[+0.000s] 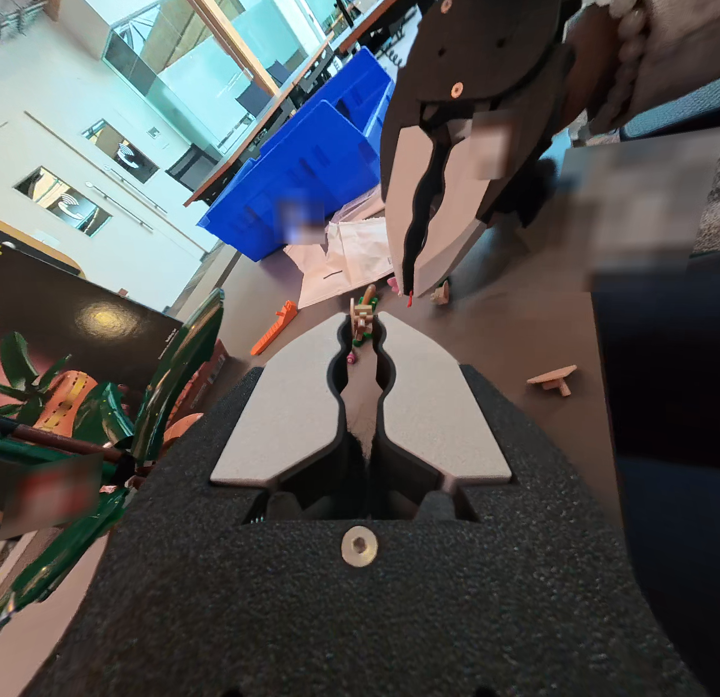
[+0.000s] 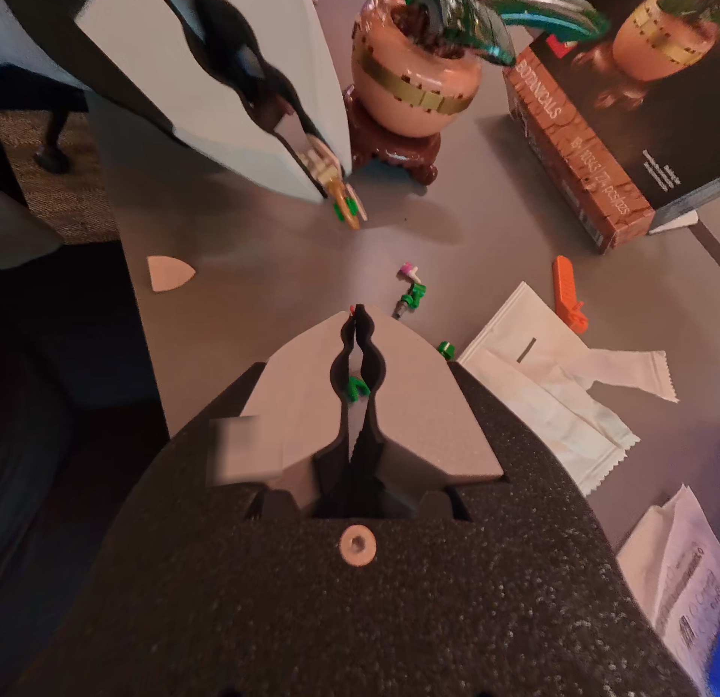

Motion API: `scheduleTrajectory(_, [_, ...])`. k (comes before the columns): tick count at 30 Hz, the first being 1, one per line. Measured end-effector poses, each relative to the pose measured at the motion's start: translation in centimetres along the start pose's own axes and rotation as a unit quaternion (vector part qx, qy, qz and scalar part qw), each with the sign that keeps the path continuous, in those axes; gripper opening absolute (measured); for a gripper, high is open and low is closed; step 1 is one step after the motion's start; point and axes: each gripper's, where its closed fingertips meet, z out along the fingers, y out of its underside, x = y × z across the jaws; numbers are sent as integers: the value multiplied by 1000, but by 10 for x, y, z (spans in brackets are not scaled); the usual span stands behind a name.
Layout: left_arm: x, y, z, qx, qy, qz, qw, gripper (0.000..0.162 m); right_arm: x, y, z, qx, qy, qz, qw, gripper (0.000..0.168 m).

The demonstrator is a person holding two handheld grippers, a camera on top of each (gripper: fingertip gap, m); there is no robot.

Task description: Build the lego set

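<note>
left claw [image 1: 361,319] clamped on tan-and-green stem assembly [image 2: 343,199], long axis running out past its tips | right claw [image 2: 356,314] pinched on tiny red piece [image 1: 410,299] (barely showing) | right claw just above-right of the stem, nearer; apart.

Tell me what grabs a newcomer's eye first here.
The peach brick-built pot with gold band on a brown stand, far across the grey table. Nearer, the left gripper clamps a tan-and-green brick stem, while the right gripper pinches a tiny red piece.
</note>
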Motion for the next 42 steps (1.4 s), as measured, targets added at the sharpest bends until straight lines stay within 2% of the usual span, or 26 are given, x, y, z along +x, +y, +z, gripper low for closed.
scheduleTrajectory(1, [0, 1, 0, -2, -2, 5, 1000, 9, -2, -3, 0, 9, -8, -1, 1000, 0])
scheduleTrajectory(5, [-1, 0, -2, 10, 0, -1, 1000, 9, -10, -2, 9, -12, -28, -16, 999, 4])
scheduleTrajectory(8, [-1, -4, -5, 30, 3, -11, 1000, 9, -8, -10, 10, 11, -20, -17, 1000, 22])
scheduleTrajectory(13, [2, -4, -5, 30, 18, -14, 999, 9, -5, -47, -6, 108, -8, -36, 993, 22])
scheduleTrajectory(18, [6, -8, -4, 34, 26, -26, 999, 9, -7, -47, 1, 63, 33, -155, 985, 7])
scheduleTrajectory(22, [-5, -19, -9, 71, 43, -152, 985, 9, -2, -63, -9, 100, 123, -224, 962, 6])
scheduleTrajectory(26, [-13, -28, -12, 107, 71, -289, 949, 9, 2, -76, -18, 93, 242, -303, 917, 6])
scheduleTrajectory(29, [-27, -31, -19, 151, 77, -397, 902, 9, -2, -81, -24, 117, 262, -284, 915, 5])
scheduleTrajectory(30, [-28, -29, -20, 154, 85, -411, 895, 8, -2, -77, -22, 110, 261, -272, 920, 4])
scheduleTrajectory(32, [-27, -23, -19, 127, 76, -388, 910, 9, -2, -68, -18, 111, 244, -228, 936, 5])
scheduleTrajectory(34, [-23, -9, -13, 56, 48, -307, 949, 9, -2, -63, -19, 124, 218, -186, 950, 5])
scheduleTrajectory(36, [-13, 9, -6, -31, 38, -211, 976, 9, -2, -56, -20, 134, 171, -130, 967, 5])
scheduleTrajectory(39, [2, 25, 8, -105, 29, -83, 991, 12, 3, -40, -17, 131, 88, 0, 987, 5])
scheduleTrajectory(42, [14, 34, 17, -140, 36, -27, 989, 27, 8, -35, -20, 124, 36, 84, 988, 5])
